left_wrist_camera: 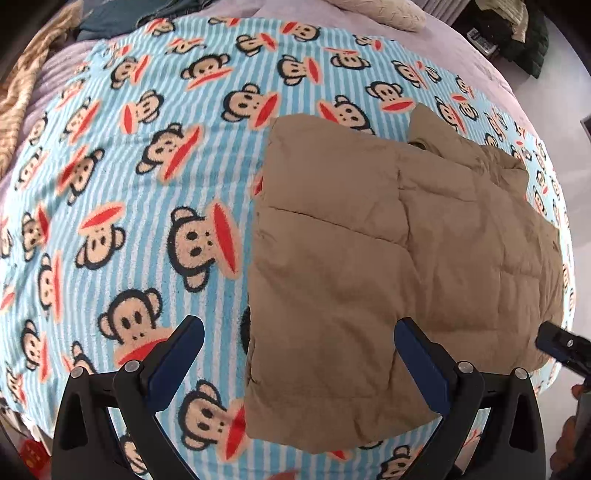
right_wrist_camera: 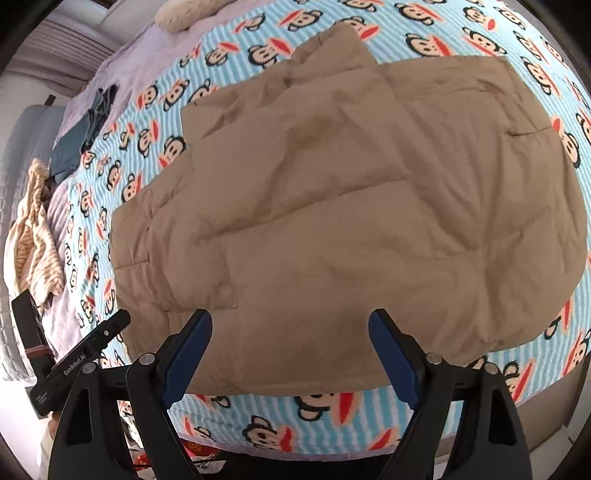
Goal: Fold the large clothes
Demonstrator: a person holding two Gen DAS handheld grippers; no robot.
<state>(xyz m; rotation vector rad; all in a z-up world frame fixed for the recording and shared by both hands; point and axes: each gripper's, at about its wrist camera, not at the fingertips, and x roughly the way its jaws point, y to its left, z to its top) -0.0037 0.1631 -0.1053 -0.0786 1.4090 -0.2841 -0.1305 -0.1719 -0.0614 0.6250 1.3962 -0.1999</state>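
A tan quilted puffer jacket point(left_wrist_camera: 388, 251) lies folded flat on a blue-striped monkey-print blanket point(left_wrist_camera: 129, 192). It fills most of the right wrist view point(right_wrist_camera: 351, 206). My left gripper point(left_wrist_camera: 299, 332) is open and empty, hovering above the jacket's near left edge. My right gripper point(right_wrist_camera: 290, 325) is open and empty, above the jacket's near edge. The right gripper also shows at the right edge of the left wrist view point(left_wrist_camera: 561, 347). The left gripper shows at the lower left of the right wrist view point(right_wrist_camera: 85, 354).
The blanket point(right_wrist_camera: 369, 417) covers a bed with a lilac sheet point(left_wrist_camera: 332, 11). Dark teal clothes point(right_wrist_camera: 85, 136) and a beige striped garment point(right_wrist_camera: 33, 240) lie at the far side. A pillow point(left_wrist_camera: 384, 13) lies at the head. Dark clothes point(left_wrist_camera: 532, 40) sit beside the bed.
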